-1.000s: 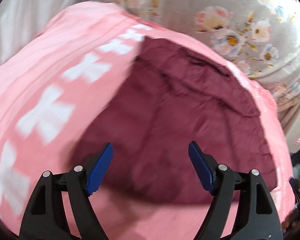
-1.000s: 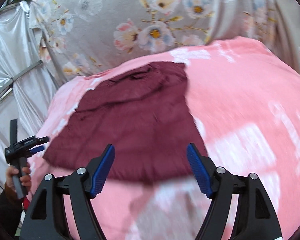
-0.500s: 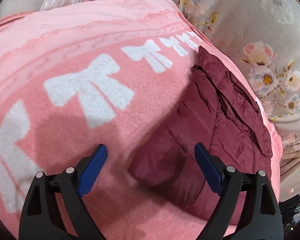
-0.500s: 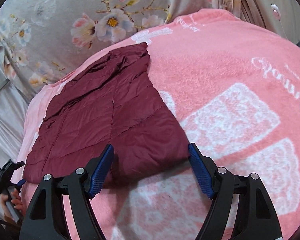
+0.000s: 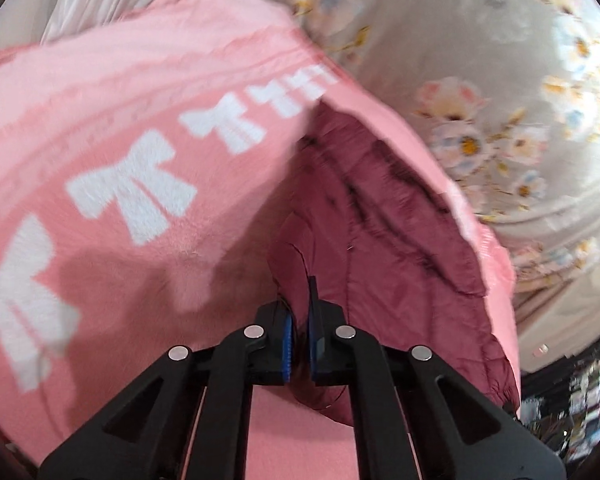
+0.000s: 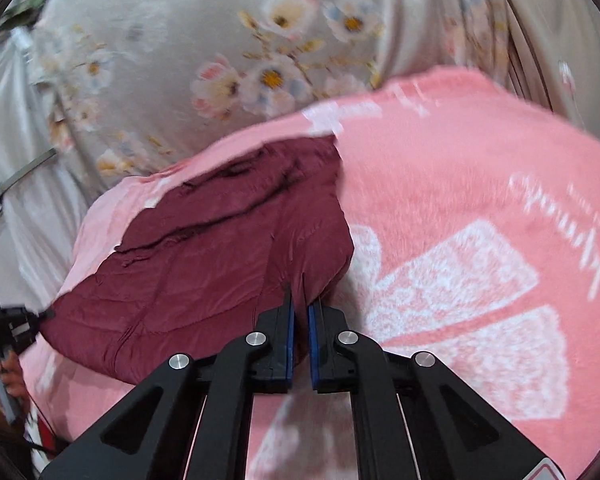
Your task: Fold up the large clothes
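Left claw (image 5: 298, 312), right claw (image 6: 300, 312) clamped

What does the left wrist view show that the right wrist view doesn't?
Left wrist only: a row of white bows on the pink blanket. Right wrist only: the left hand-held gripper at the jacket's far corner, a hand holding it, and white lettering. Both: the maroon jacket, floral curtain, and hand-held grippers just closed on the jacket's near edge.

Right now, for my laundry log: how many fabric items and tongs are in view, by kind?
Maroon jacket: 1
Pink blanket: 1
Floral curtain: 1
Tongs, left tongs and right tongs, both shut on the jacket: 2
Total: 5
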Action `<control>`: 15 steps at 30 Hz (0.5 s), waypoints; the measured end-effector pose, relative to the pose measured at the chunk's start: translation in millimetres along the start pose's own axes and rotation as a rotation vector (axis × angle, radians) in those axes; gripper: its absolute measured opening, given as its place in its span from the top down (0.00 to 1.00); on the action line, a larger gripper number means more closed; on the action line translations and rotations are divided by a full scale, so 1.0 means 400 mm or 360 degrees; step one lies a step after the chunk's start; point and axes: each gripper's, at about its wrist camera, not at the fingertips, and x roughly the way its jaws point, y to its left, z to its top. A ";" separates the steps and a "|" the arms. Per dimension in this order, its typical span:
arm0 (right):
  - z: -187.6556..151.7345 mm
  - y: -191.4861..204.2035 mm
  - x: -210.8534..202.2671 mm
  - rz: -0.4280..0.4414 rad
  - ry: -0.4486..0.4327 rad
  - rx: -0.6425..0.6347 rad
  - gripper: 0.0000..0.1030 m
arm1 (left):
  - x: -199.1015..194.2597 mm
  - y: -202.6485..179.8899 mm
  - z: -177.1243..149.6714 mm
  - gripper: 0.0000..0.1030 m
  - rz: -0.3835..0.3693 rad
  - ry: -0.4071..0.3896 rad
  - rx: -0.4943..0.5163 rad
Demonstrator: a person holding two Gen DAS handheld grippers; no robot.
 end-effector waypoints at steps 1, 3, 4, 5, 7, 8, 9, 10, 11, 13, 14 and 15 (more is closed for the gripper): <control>-0.003 0.020 -0.048 0.0011 -0.0051 -0.0087 0.95 | -0.052 -0.007 -0.010 0.96 -0.0026 -0.0027 0.0031; -0.011 0.056 -0.134 -0.0001 -0.0136 -0.0237 0.96 | -0.132 -0.013 -0.025 0.96 -0.0097 -0.0061 0.0043; -0.016 0.072 -0.186 -0.0004 -0.0188 -0.0313 0.96 | -0.177 -0.014 -0.035 0.96 -0.0130 -0.0086 0.0052; -0.019 0.082 -0.223 -0.0001 -0.0225 -0.0354 0.96 | -0.235 -0.019 -0.045 0.96 -0.0155 -0.0132 0.0068; -0.015 0.101 -0.321 0.0007 -0.0338 -0.0427 0.96 | -0.339 -0.033 -0.057 0.96 -0.0198 -0.0230 0.0090; -0.012 0.101 -0.350 0.0009 -0.0376 -0.0434 0.96 | -0.380 -0.043 -0.060 0.96 -0.0212 -0.0280 0.0106; 0.001 0.110 -0.388 0.0015 -0.0446 -0.0433 0.96 | -0.410 -0.054 -0.057 0.96 -0.0222 -0.0325 0.0122; 0.013 0.112 -0.407 0.0014 -0.0489 -0.0422 0.96 | -0.432 -0.066 -0.054 0.96 -0.0231 -0.0363 0.0137; 0.034 0.115 -0.424 0.0014 -0.0549 -0.0394 0.96 | -0.454 -0.086 -0.045 0.96 -0.0246 -0.0414 0.0163; 0.074 0.116 -0.420 0.0006 -0.0615 -0.0327 0.96 | -0.460 -0.125 -0.020 0.96 -0.0251 -0.0486 0.0214; 0.098 0.112 -0.402 0.0014 -0.0631 -0.0281 0.96 | -0.451 -0.135 -0.007 0.96 -0.0231 -0.0500 0.0227; 0.125 0.105 -0.374 0.0018 -0.0635 -0.0231 0.96 | -0.423 -0.153 0.015 0.96 -0.0202 -0.0511 0.0247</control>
